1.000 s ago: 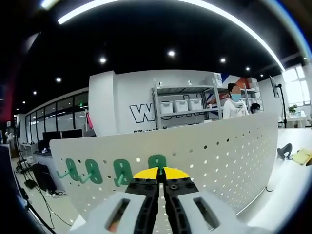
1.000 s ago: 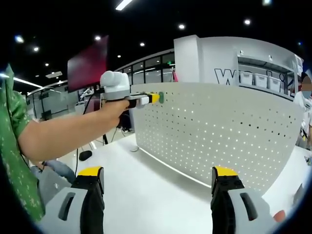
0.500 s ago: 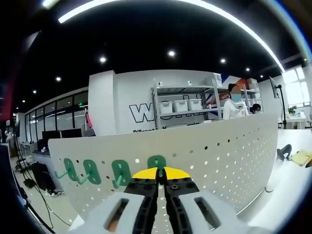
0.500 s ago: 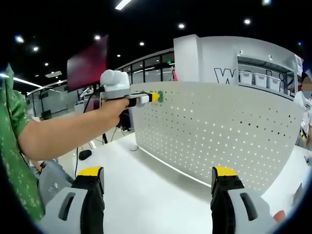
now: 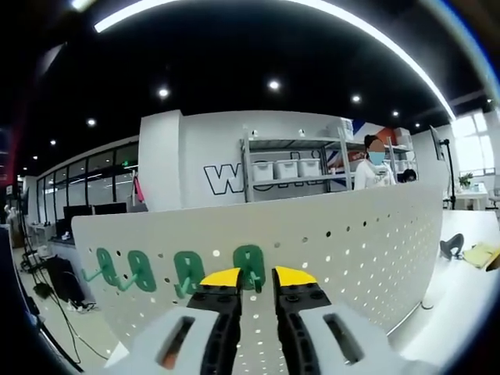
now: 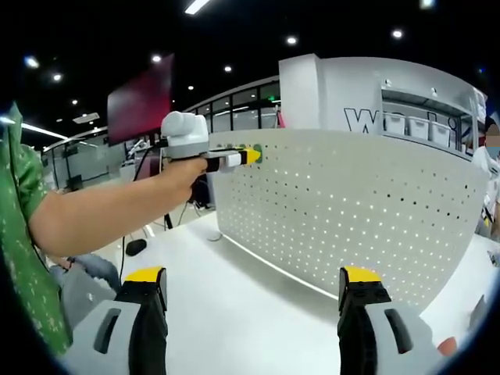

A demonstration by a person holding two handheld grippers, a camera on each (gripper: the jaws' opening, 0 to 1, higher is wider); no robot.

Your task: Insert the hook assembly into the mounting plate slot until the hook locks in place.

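Observation:
A white perforated mounting plate (image 5: 351, 234) stands upright on the table, also seen in the right gripper view (image 6: 351, 211). Several green hooks hang in a row along its upper left part. The rightmost green hook (image 5: 250, 267) sits on the plate just ahead of my left gripper (image 5: 258, 277), whose yellow-tipped jaws stand slightly apart, open, on either side of the hook's lower stem. In the right gripper view a hand holds the left gripper (image 6: 248, 155) against the plate's top left corner. My right gripper (image 6: 251, 275) hangs wide open above the table, holding nothing.
The white table (image 6: 234, 312) runs in front of the plate. A person's bare arm with a green sleeve (image 6: 101, 215) crosses the left side. A shelf with white bins (image 5: 289, 168) and a person (image 5: 375, 164) stand behind. Small items (image 5: 469, 248) lie at the table's right.
The left gripper's jaws, shut around the rightmost green hook before, have parted a little. The hook stays on the plate. The right gripper has not moved.

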